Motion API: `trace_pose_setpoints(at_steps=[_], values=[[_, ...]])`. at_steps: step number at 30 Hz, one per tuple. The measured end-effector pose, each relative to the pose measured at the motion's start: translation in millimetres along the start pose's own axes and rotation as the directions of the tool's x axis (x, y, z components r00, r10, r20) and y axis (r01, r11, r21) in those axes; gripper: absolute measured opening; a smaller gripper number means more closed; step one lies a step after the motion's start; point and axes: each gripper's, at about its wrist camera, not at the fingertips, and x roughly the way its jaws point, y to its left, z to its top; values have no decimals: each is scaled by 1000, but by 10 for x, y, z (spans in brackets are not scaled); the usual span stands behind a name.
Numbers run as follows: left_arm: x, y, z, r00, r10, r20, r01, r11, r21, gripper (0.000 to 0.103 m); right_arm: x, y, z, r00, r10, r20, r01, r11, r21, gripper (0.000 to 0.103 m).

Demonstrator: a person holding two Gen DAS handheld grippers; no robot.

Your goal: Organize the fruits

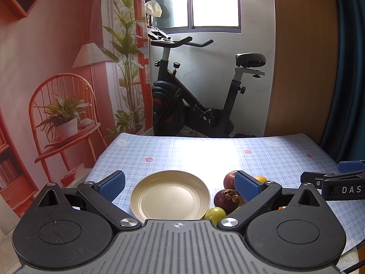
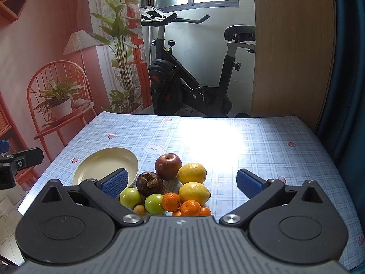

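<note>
**Both grippers poised above an untouched fruit pile and an empty plate**

The bench (image 2: 251,137), covered in a pale blue checked cloth printed with bears and strawberries, carries a shallow round cream-coloured plate (image 2: 100,164) with nothing on it. Just beside its right edge the fruit lies in one tight cluster: a dark red apple (image 2: 168,166), a purple-brown mangosteen with a dried calyx (image 2: 149,183), two yellow lemons (image 2: 192,173), two small green round fruits (image 2: 130,197), several small orange mandarins (image 2: 171,202) and one small tan fruit, possibly a longan (image 2: 139,210). Most pieces touch a neighbour.

The left gripper (image 1: 180,186) is lined up on the plate, its blue-padded fingers (image 1: 112,186) spread wide and holding nothing. The right gripper (image 2: 182,183) faces the pile, fingers (image 2: 115,182) likewise spread and empty. This division probably assigns the right tool to picking and leaves the left free near the plate, perhaps to steady it.

No fruit yet rests on the plate, so sorting appears not to have begun. Because the pieces are packed together, an outer piece such as a lemon looks the easiest first pick.
</note>
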Motion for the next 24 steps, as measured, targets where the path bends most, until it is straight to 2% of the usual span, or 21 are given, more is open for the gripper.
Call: trace_pose_setpoints(at_steps=[24], values=[[2, 36, -15, 1000, -7, -2, 7, 1000, -6, 103, -16, -4, 13, 1000, 0, 1, 0, 1000, 5, 103]])
